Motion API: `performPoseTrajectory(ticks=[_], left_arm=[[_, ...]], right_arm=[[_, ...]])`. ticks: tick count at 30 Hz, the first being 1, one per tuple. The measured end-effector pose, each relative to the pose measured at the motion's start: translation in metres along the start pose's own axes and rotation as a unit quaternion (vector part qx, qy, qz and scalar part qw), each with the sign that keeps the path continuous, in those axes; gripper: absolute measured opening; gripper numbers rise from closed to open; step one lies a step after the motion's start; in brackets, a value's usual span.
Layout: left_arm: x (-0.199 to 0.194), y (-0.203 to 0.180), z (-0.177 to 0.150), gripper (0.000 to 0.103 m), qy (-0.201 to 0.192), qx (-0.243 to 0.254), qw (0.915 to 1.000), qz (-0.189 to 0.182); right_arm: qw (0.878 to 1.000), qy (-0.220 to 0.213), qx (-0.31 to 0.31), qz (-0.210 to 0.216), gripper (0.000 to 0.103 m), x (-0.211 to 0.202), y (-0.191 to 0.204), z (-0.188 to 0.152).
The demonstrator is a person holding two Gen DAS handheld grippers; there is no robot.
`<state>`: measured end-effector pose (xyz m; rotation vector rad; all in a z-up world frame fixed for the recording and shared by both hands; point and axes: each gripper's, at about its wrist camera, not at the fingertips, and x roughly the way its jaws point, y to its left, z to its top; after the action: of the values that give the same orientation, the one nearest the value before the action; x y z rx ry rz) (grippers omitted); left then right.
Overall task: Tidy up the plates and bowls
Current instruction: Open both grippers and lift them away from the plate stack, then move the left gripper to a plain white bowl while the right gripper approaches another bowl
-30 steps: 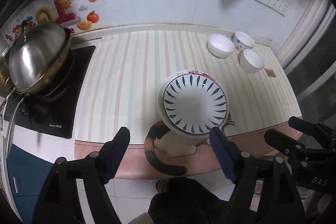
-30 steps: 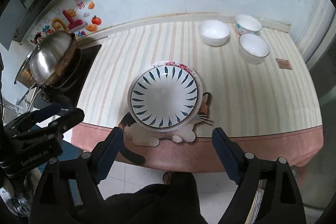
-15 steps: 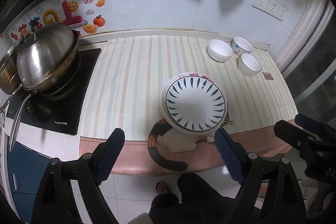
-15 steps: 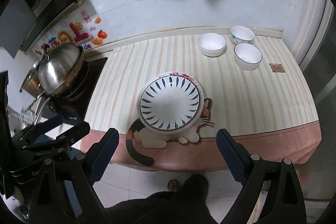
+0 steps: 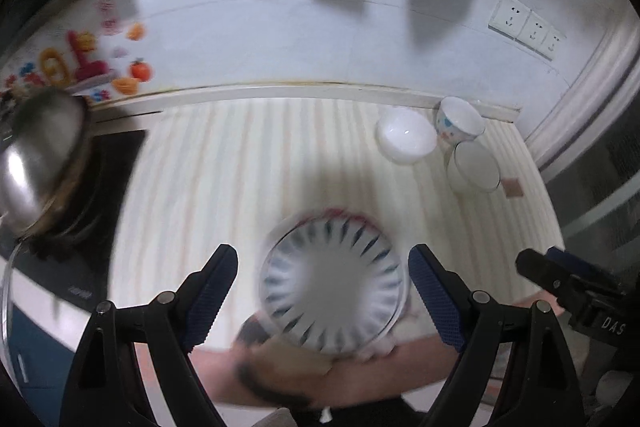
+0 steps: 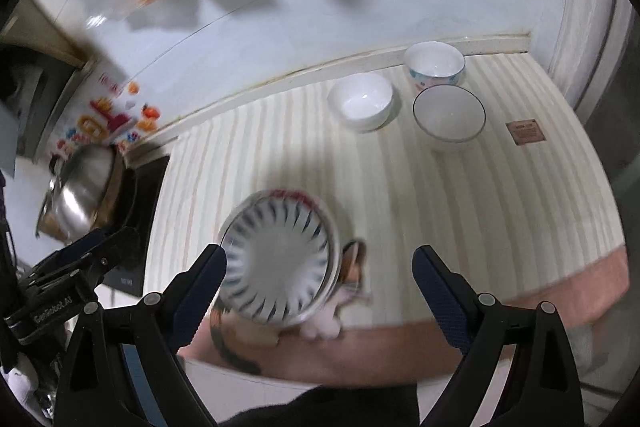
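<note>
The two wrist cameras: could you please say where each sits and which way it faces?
Left wrist: rides the left claw, looking steeply down at the plate stack; right claw at right edge.
Right wrist: rides the right claw, same tilt; left claw at left edge.
Shared: plates, three bowls, wok.

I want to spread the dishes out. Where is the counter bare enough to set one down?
Bare striped counter lies between the black cooktop and the blue-patterned plate stack, and to the right of the stack. It is crowded at the back right, where three white bowls cluster.
</note>
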<state>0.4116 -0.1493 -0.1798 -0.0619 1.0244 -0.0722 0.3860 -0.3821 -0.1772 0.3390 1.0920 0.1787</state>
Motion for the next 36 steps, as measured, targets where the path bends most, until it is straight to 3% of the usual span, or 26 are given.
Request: performPoseTrajectory(ticks=[10,14,17,21,23,26,32,36], left_arm=[[0.147,-0.048,0.113,0.086,0.084,-0.018,0.9961,-0.021],[0.200,-0.058,0.139,0.064,0.125,-0.028,0.9914,-0.026],[0.237,-0.063,0.151,0.056,0.156,-0.037,0.9867,-0.028],[0.272,-0.072,0.155,0.045,0.189,-0.030,0.9811,-0.031],[0.286,-0.075,0.153,0.031,0.204,-0.023,0.9783,-0.028],[0.303,-0.081,0.150,0.019,0.219,-0.015,0.9752,-0.026],[0.298,-0.083,0.144,0.017,0.214,-0.012,0.9764,-0.020],[0.281,-0.083,0.137,0.018,0.207,-0.007,0.9782,-0.019]], right_arm=[[0.995,0.053,0.041,0.072,0.094,0.110,-0.074,0.139],[0.993,0.089,0.040,0.074,0.075,0.168,-0.092,0.187],[0.991,0.116,0.024,0.056,0.067,0.205,-0.099,0.209],[0.989,0.147,0.002,0.032,0.051,0.242,-0.104,0.221],[0.987,0.161,-0.008,0.027,0.042,0.256,-0.103,0.224],[0.984,0.173,-0.036,-0.009,0.032,0.272,-0.099,0.225],[0.980,0.185,-0.054,-0.040,0.020,0.285,-0.098,0.223],[0.980,0.189,-0.054,-0.032,0.019,0.282,-0.095,0.219]])
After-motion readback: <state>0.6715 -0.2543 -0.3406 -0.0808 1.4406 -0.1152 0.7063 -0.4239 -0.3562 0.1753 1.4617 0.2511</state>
